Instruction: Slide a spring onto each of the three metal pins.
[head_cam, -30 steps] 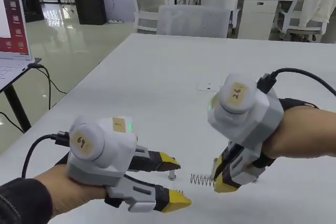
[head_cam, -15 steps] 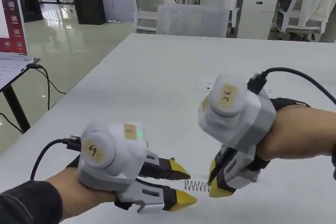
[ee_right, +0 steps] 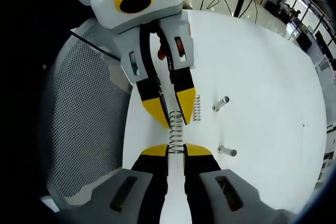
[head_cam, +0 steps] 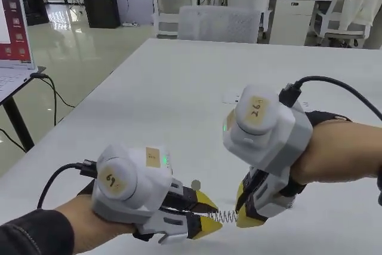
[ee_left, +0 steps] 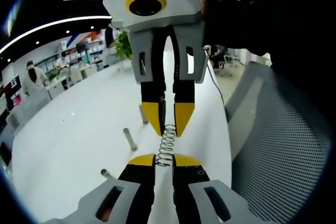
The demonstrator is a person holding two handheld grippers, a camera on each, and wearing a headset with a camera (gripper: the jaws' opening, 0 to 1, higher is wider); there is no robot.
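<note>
L tool [ee_left: 164, 160] & R tool [ee_right: 177, 150] each clamped on one end of spring [ee_left: 167, 142]; risk: uneven release, it pings off counter [ee_left: 63, 129].

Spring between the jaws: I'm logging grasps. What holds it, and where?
Both hold the spring: the right hand-held gripper pinches one end, the left hand-held gripper the other.

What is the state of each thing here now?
Held spring: gripped at both ends, on no pin.
Left hand-held gripper: shut on one end.
Right hand-held gripper: shut on the other end.
Second spring: lying loose on the table.
Three pins: upright, bare.
</note>
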